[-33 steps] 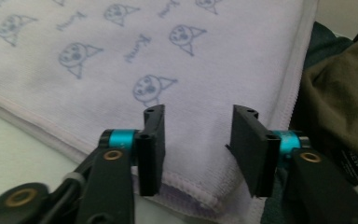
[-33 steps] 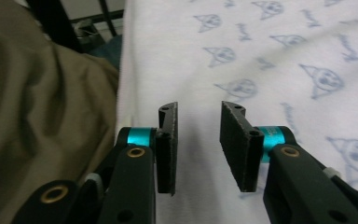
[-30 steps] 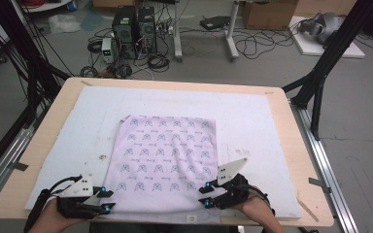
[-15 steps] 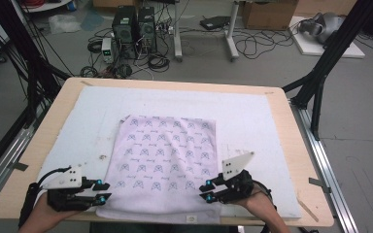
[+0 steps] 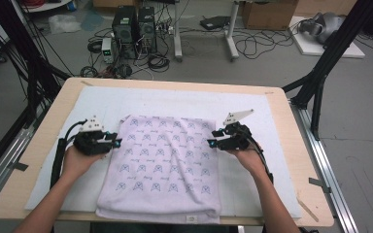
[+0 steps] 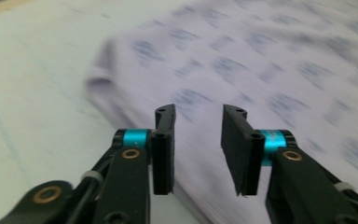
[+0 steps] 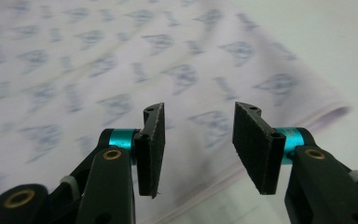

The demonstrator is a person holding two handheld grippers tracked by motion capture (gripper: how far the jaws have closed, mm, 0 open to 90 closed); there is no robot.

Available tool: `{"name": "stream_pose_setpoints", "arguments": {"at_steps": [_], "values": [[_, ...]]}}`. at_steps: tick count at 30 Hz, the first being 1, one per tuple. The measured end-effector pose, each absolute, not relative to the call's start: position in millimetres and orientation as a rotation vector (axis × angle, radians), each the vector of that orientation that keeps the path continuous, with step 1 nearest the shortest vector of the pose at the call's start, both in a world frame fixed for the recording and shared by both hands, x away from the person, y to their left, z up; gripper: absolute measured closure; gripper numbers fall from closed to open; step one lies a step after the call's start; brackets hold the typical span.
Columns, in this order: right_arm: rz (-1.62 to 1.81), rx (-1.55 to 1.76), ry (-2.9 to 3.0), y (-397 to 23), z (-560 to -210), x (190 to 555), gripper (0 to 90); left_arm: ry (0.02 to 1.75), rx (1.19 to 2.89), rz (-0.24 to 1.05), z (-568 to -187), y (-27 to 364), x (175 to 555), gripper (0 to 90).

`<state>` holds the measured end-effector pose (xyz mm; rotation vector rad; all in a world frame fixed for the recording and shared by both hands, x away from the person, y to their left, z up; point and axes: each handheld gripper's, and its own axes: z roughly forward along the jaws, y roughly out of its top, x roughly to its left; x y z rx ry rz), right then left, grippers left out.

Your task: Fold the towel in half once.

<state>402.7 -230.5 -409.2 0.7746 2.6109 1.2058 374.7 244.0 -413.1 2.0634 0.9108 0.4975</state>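
Observation:
A pale lilac cloth [image 5: 162, 165] with a blue printed pattern lies folded flat on the white mat, its near edge at the table's front. My left gripper [image 5: 112, 142] hovers at the cloth's left edge, pointing right. Its jaws have just been closing a little, and they stand open with nothing between them. In the left gripper view the blurred cloth [image 6: 261, 70] lies beneath the left gripper [image 6: 198, 144]. My right gripper [image 5: 212, 141] hovers over the cloth's right edge. Its jaws have just been opening, and they are empty above the cloth [image 7: 98, 70], as the right gripper [image 7: 198, 144] shows.
The white mat [image 5: 97, 104] covers most of the wooden table [image 5: 298, 145]. Black frame struts [image 5: 320, 73] rise at the table's right and left. Computer towers [image 5: 136, 24] and cables sit on the floor beyond the far edge.
Both hands have moved from the cloth's near corners away from me, up along its left and right edges. The cloth lies as before.

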Motion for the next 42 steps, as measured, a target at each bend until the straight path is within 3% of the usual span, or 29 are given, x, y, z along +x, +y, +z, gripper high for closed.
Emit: {"name": "stream_pose_setpoints", "arguments": {"at_steps": [2, 5, 19, 24, 28, 29, 31, 32, 34, 39, 42], "values": [[1.157, 0.804, 2.615, -228, -413, 417, 53.6, 0.956, 2.062, 0.51, -417, 248, 394, 82.0], [1.137, 0.807, 2.616, -223, -415, 426, 53.5, 1.004, 2.066, 0.526, -423, 255, 414, 88.0], [1.112, 0.839, 2.669, -217, -436, 438, 51.2, 0.986, 2.0, 0.44, -431, 243, 453, 89.5], [1.126, 0.84, 2.663, -216, -439, 440, 51.5, 0.979, 2.075, 0.371, -442, 228, 462, 89.0], [1.129, 0.842, 2.664, -217, -439, 440, 51.7, 1.028, 2.047, 0.375, -445, 224, 464, 76.6], [1.127, 0.837, 2.665, -217, -439, 440, 51.7, 1.026, 2.056, 0.386, -444, 223, 464, 76.8], [1.13, 0.845, 2.663, -217, -439, 440, 52.0, 1.035, 2.06, 0.385, -444, 223, 464, 88.3], [1.127, 0.842, 2.662, -217, -439, 440, 52.0, 1.042, 2.062, 0.376, -443, 223, 465, 88.9], [1.133, 0.84, 2.661, -217, -440, 440, 52.3, 1.039, 2.087, 0.416, -437, 225, 463, 89.8], [1.124, 0.846, 2.662, -217, -439, 439, 52.0, 1.128, 1.958, 0.634, -405, 259, 456, 89.3], [1.117, 0.838, 2.664, -216, -439, 439, 51.9, 1.119, 1.972, 0.586, -403, 269, 454, 89.0]]}}
